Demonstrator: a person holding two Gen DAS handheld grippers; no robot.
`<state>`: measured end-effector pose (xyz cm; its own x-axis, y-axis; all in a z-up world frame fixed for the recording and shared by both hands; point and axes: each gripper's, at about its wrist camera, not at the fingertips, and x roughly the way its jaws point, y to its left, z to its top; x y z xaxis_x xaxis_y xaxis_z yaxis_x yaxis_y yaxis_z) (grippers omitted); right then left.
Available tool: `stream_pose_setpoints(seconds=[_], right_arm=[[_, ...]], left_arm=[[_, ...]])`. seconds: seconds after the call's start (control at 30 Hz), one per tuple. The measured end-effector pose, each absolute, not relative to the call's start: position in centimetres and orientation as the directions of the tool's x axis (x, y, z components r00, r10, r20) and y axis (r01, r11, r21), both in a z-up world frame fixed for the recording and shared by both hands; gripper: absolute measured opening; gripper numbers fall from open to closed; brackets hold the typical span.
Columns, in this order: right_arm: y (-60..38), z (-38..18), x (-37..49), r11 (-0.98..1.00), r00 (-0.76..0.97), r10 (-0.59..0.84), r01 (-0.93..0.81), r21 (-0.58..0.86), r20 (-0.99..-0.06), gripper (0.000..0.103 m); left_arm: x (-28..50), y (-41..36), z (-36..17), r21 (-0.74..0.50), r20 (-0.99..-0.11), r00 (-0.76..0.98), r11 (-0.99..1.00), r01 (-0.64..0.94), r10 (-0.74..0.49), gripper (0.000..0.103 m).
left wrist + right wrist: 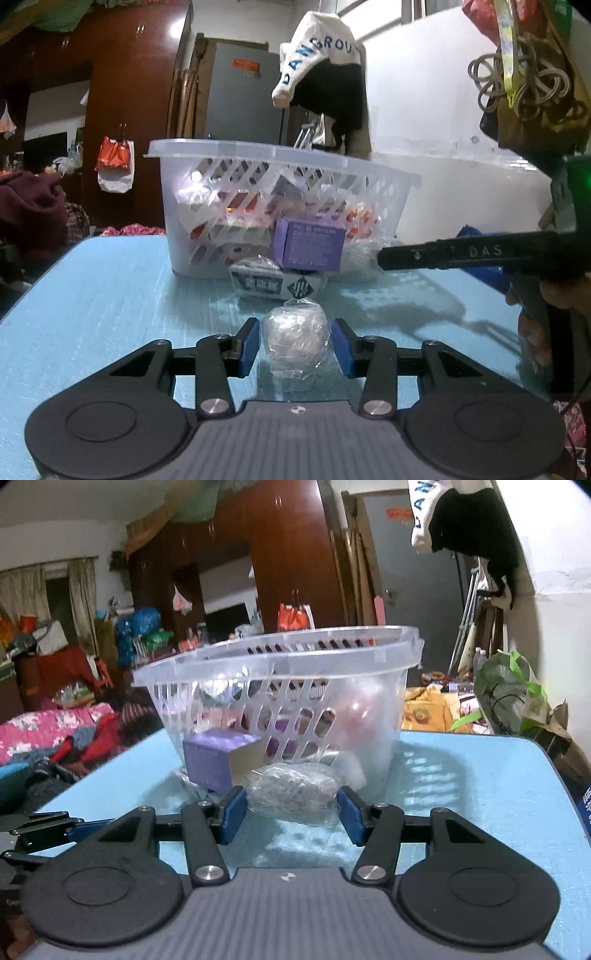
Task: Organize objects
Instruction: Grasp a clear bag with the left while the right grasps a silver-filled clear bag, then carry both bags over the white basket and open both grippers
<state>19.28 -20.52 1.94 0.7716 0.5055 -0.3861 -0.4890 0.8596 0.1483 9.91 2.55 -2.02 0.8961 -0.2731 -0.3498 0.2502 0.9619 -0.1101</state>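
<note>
Your light blue desk [92,295], clear slotted basket [258,177] standing on it, printed box [273,286] in front, purple box [308,247] atop that, plastic-wrapped lump [295,336] nearest you

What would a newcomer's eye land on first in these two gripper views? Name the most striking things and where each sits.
The clear slotted basket stands out first, at the far middle of the light blue table, with packaged goods showing through its walls. A purple box sits against its near side, atop a black-and-white packet. Closer in, each gripper frames a plastic-wrapped item: the left gripper a roundish bundle, the right gripper a darker, flatter bundle.
</note>
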Motion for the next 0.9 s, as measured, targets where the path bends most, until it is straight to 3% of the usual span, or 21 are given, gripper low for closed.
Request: stream_pose_setpoints(seconds=[0.17,0.67,0.9], right_arm=[[-20.9,2.1,19.4,0.862,0.789,0.506,-0.474,0.181,-0.349,0.058],[-20.5,2.1,18.7,0.876,0.819,0.481,-0.461,0.14,-0.314,0.058],[-20.6,3.4,14.1,0.867,0.861,0.498,-0.496,0.047,-0.105,0.057]], left_arm=[[9.5,3.2,-1.7,-0.123,-0.309,0.911,0.961,0.248,-0.275,0.047],[9.9,3.9,-2.2,-0.141,-0.31,0.91,0.96,0.243,-0.276,0.046],[8.8,5.1,-0.4,-0.153,-0.206,0.937,0.955,0.254,-0.282,0.046]])
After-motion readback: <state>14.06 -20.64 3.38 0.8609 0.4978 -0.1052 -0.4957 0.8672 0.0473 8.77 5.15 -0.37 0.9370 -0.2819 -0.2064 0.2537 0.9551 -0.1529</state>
